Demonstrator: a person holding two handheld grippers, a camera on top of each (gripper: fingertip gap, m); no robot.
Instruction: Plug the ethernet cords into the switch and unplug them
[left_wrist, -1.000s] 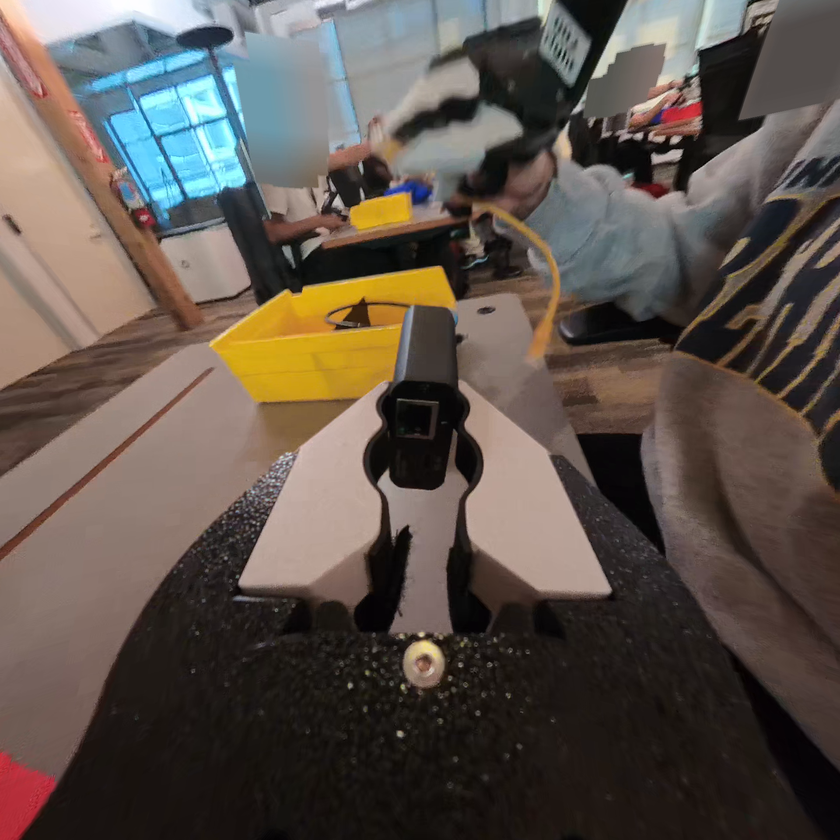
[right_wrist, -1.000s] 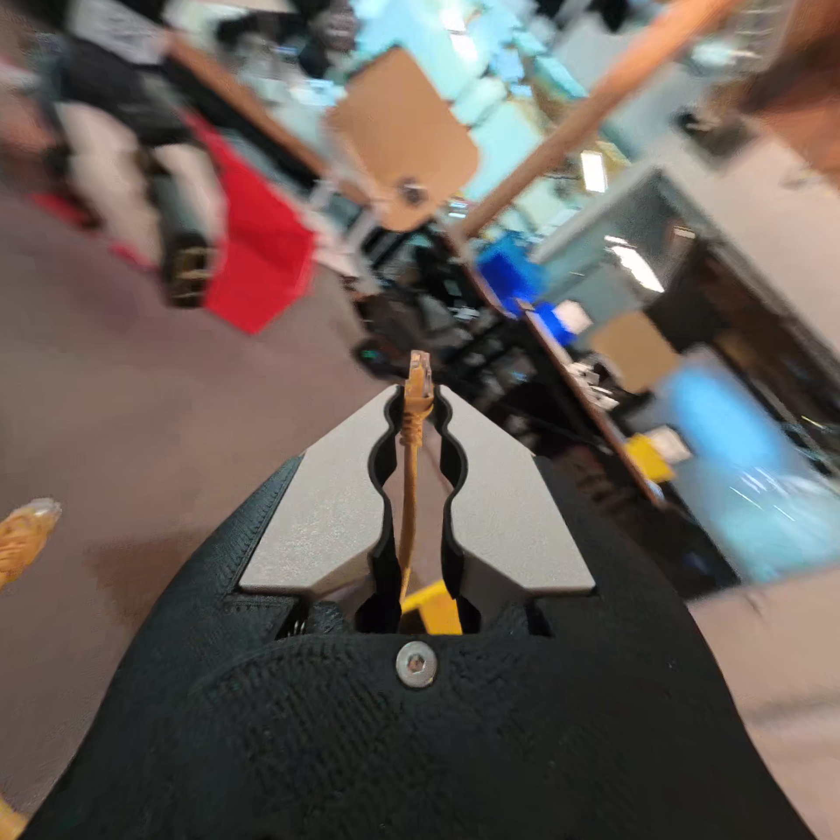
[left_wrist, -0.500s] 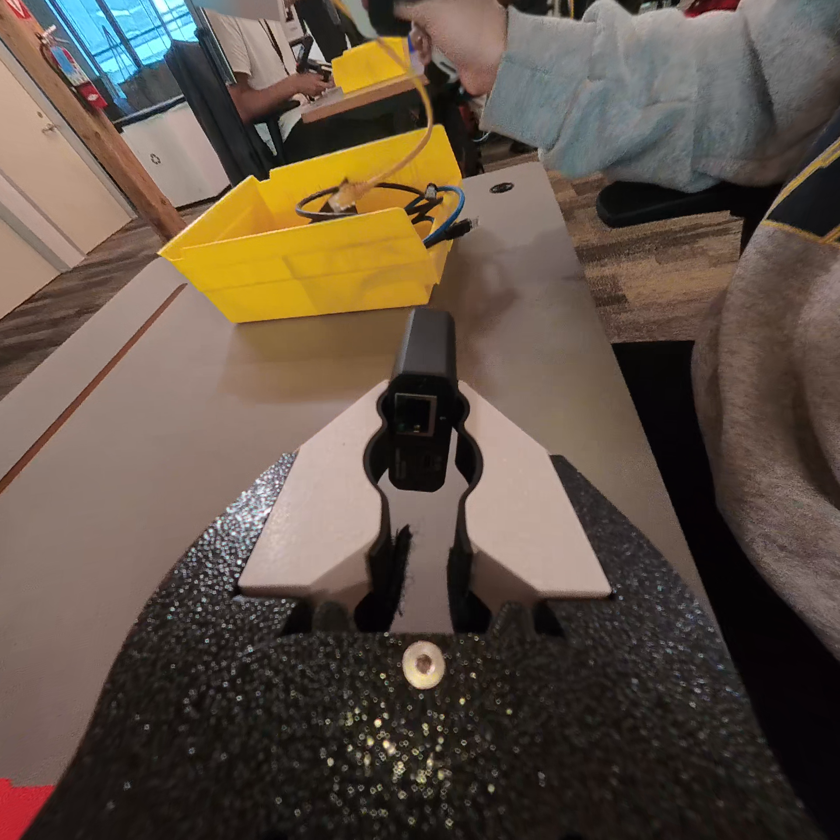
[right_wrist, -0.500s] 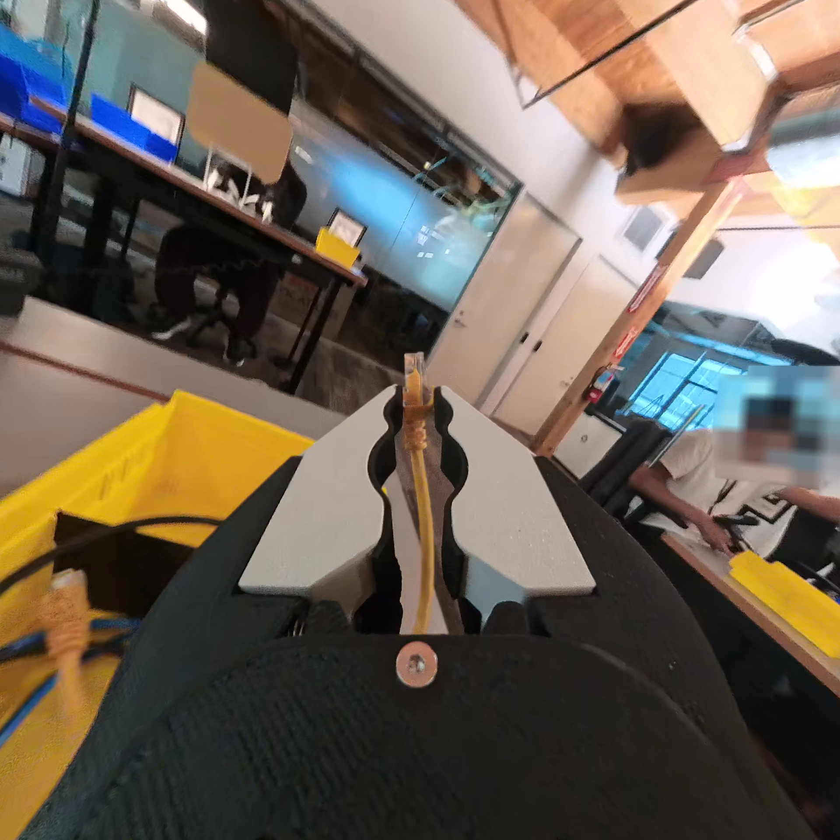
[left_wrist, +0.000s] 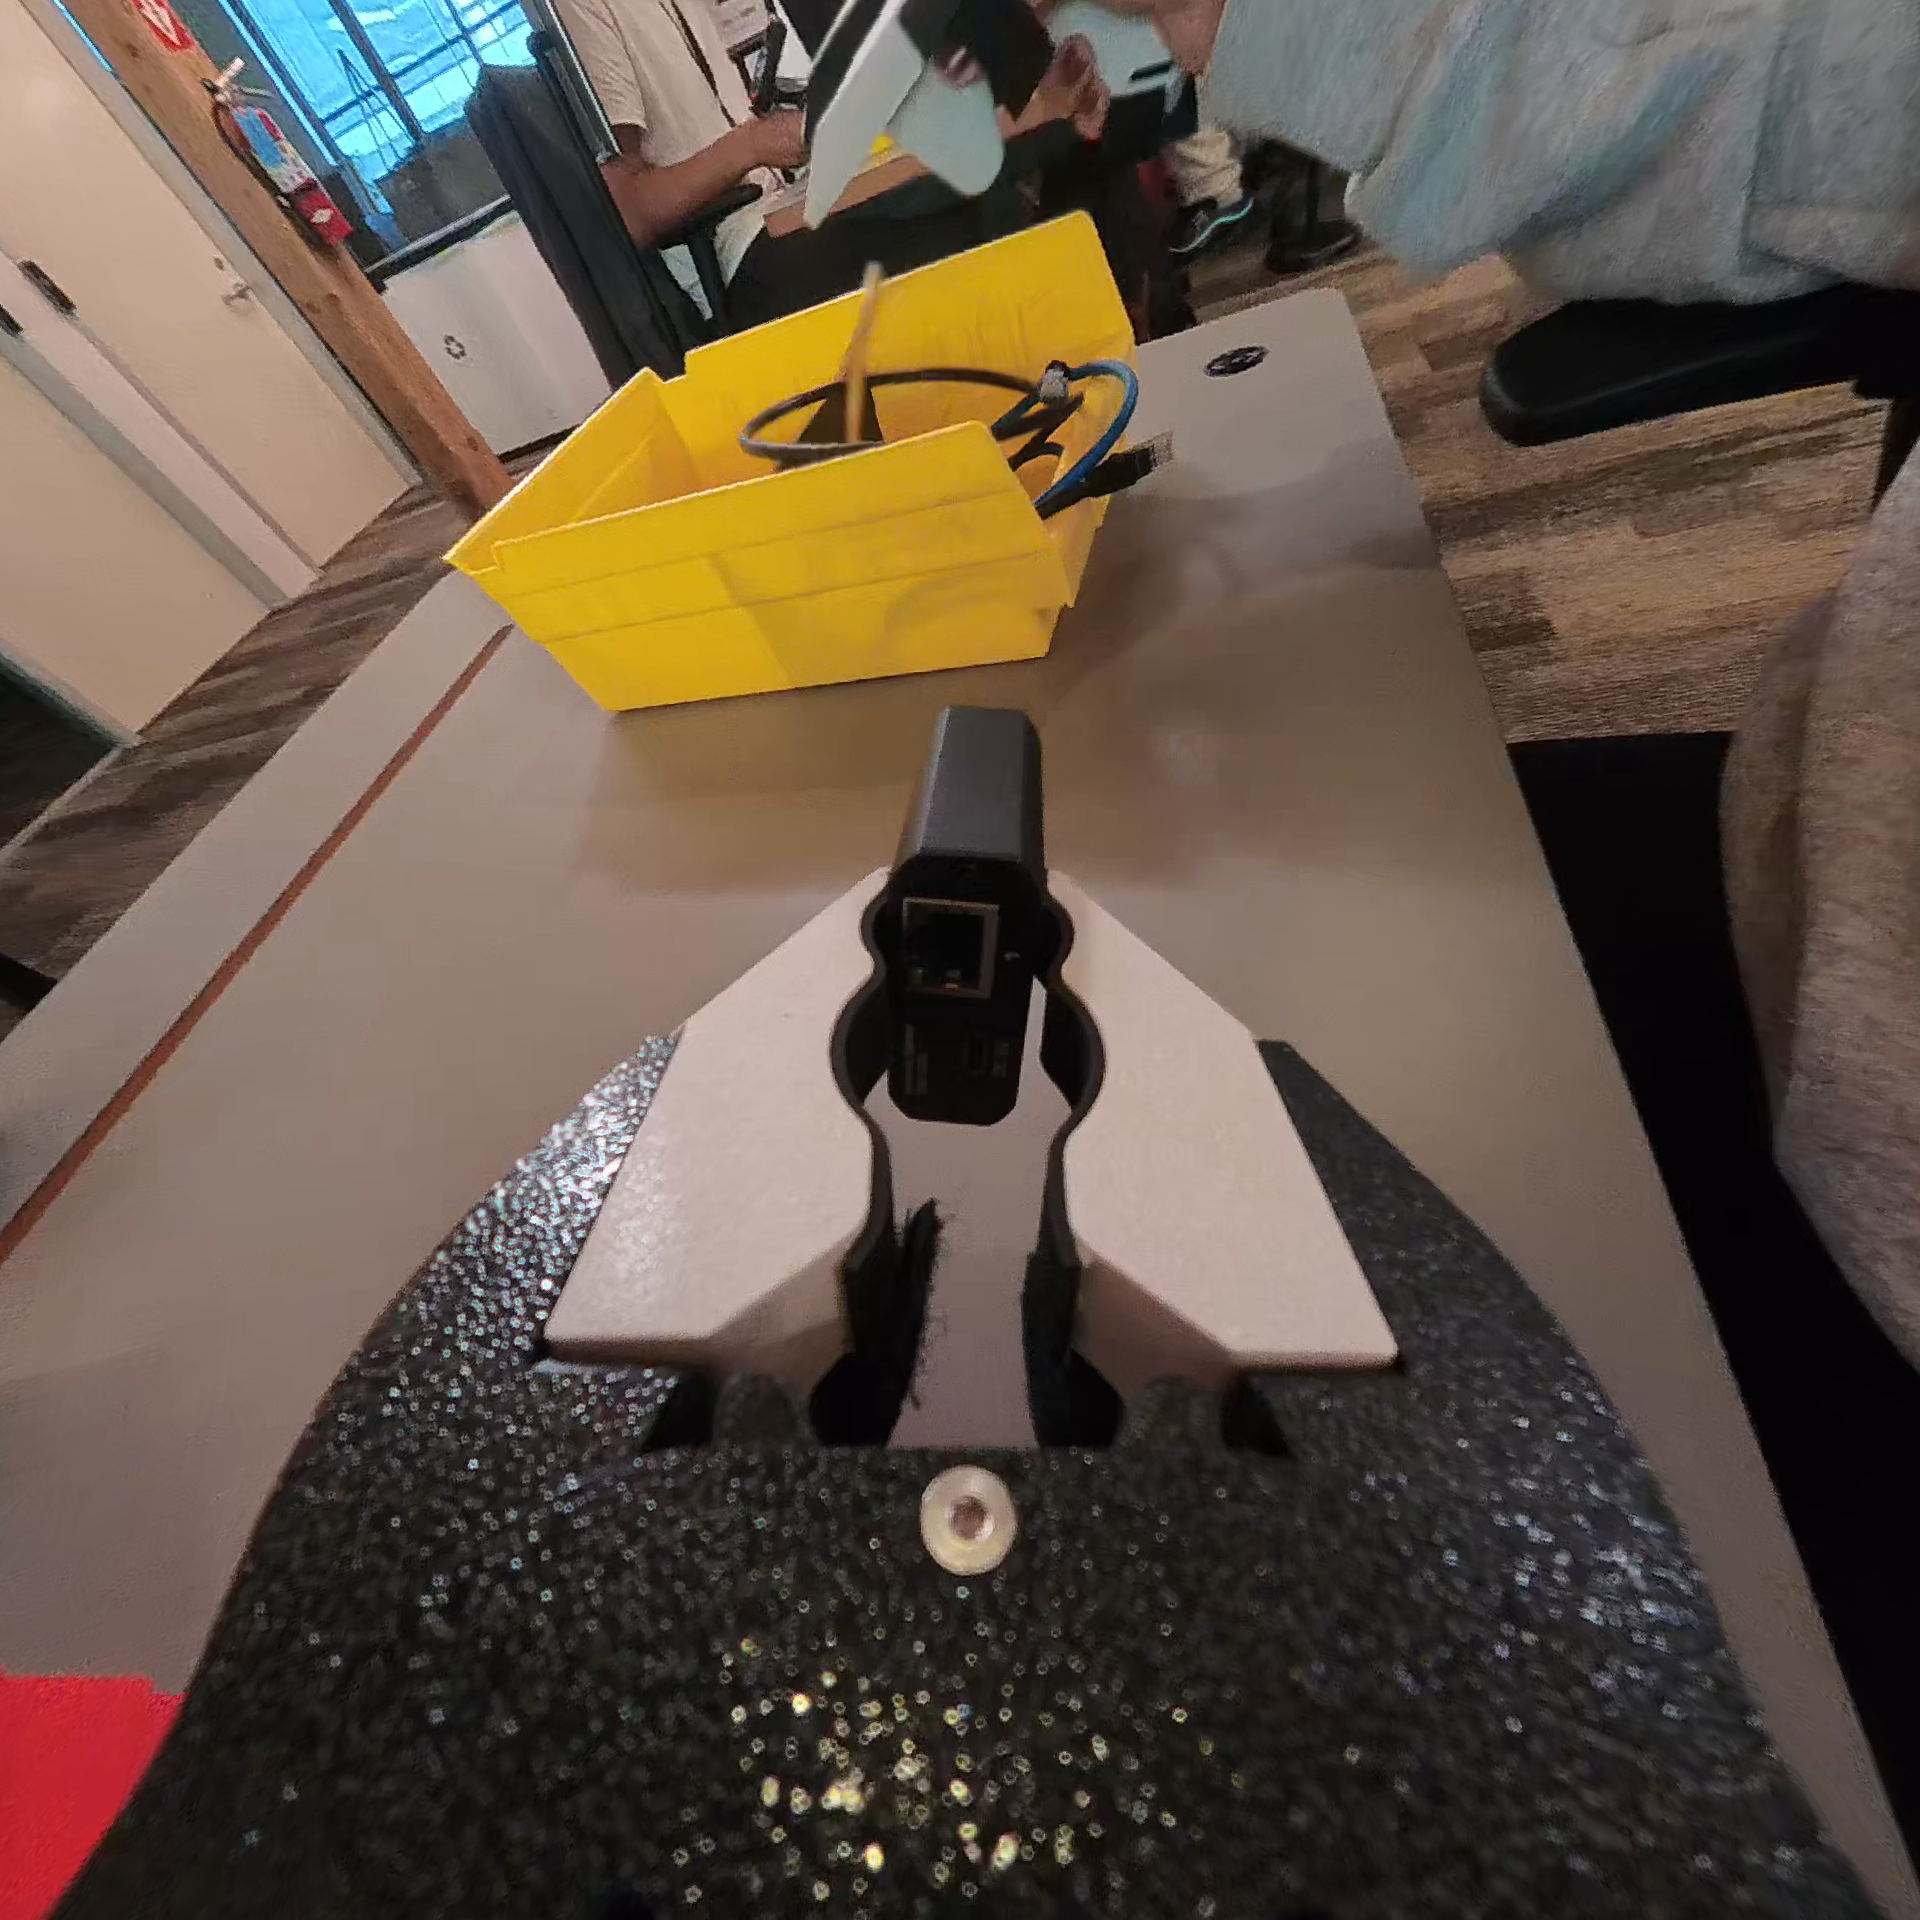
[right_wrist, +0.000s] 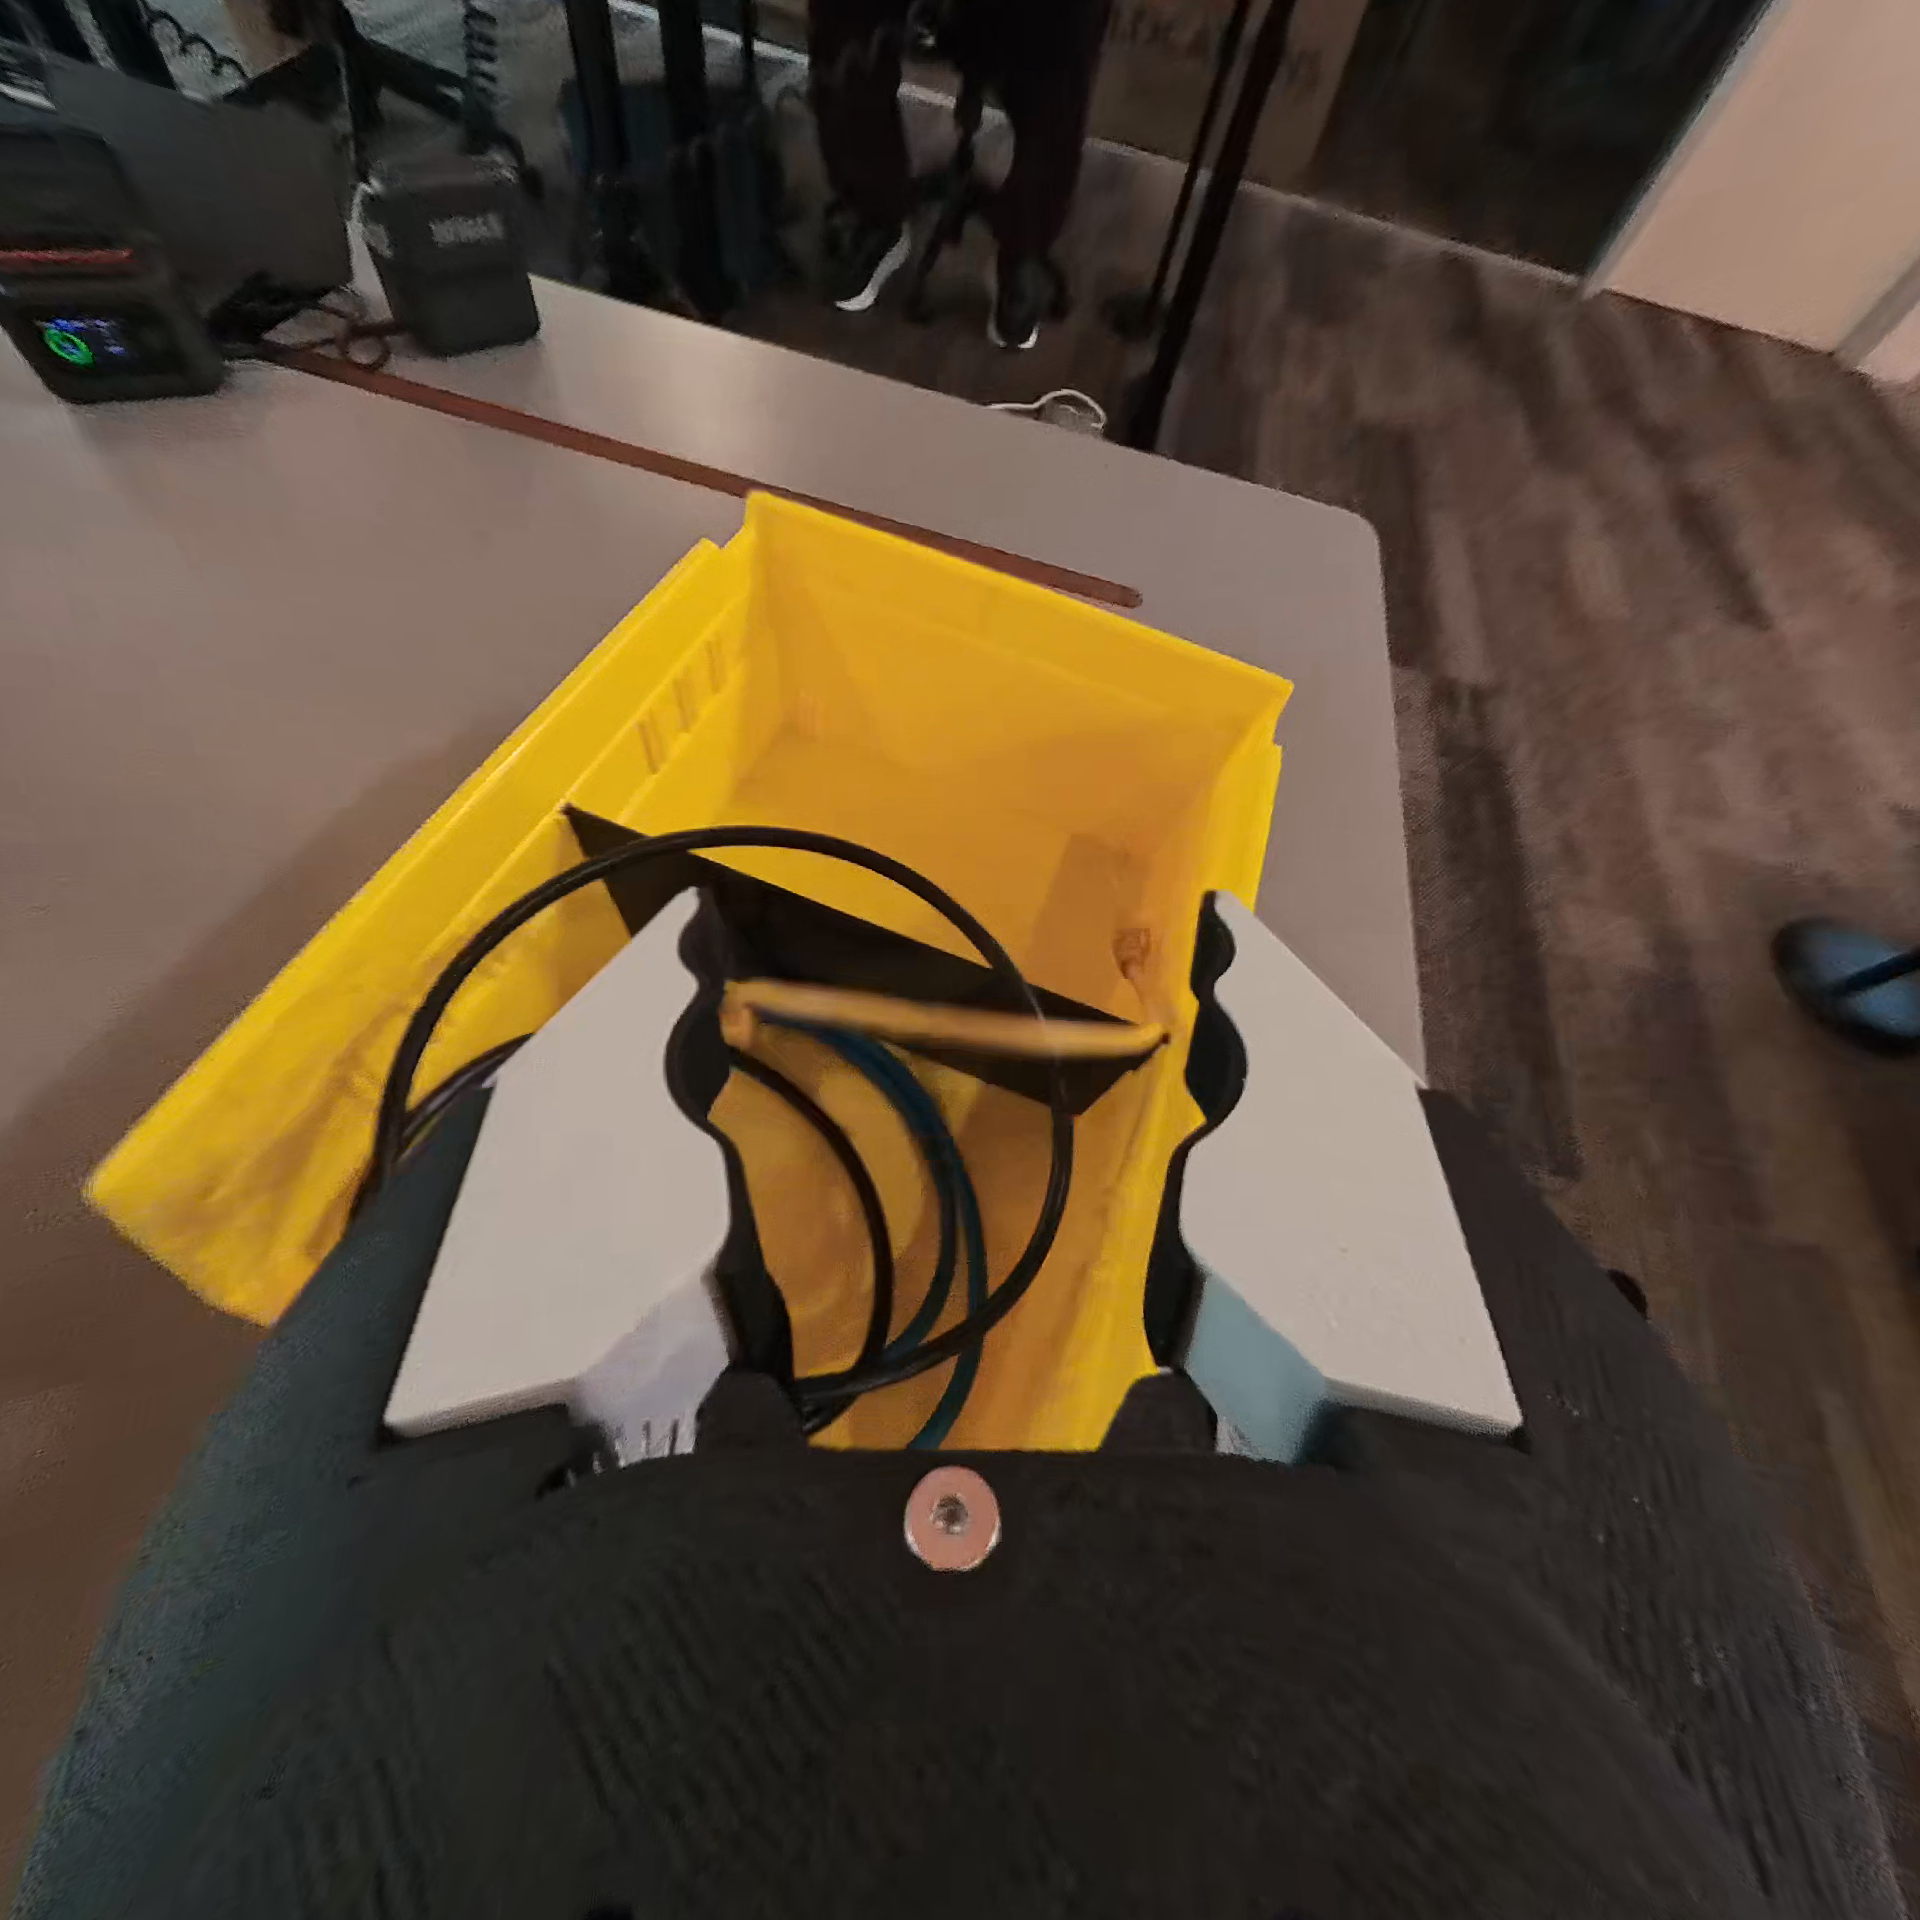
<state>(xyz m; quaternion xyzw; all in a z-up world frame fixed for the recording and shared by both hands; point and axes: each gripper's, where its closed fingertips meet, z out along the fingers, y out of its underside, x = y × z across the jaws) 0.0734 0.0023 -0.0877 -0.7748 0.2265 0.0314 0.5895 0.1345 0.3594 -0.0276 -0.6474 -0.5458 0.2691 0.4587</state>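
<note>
My left gripper (left_wrist: 961, 904) is shut on a small black switch (left_wrist: 971, 821), held just above the grey table (left_wrist: 1247, 790); its empty port faces the camera. My right gripper (right_wrist: 951, 935) is wide open above the yellow bin (right_wrist: 997, 727). It also shows in the left wrist view (left_wrist: 904, 94), above the bin (left_wrist: 790, 592). A yellow ethernet cord (right_wrist: 935, 1023) lies loose across the gap between its fingers, not gripped; in the left wrist view it (left_wrist: 860, 353) hangs into the bin. A black cord (right_wrist: 727, 847) and a blue cord (right_wrist: 961, 1195) are coiled in the bin.
Black devices (right_wrist: 104, 343) stand at the table's far left in the right wrist view. The table's edge (left_wrist: 1455, 582) and a person's grey sleeve (left_wrist: 1829, 935) are on the right. Another person sits at a desk (left_wrist: 665, 156) behind the bin. Spacing between my two grippers at the tips: around 35 cm.
My right gripper swung down over the yellow bin and opened, letting go of the yellow cord. My left gripper still holds the switch, tilted lower toward the table.
</note>
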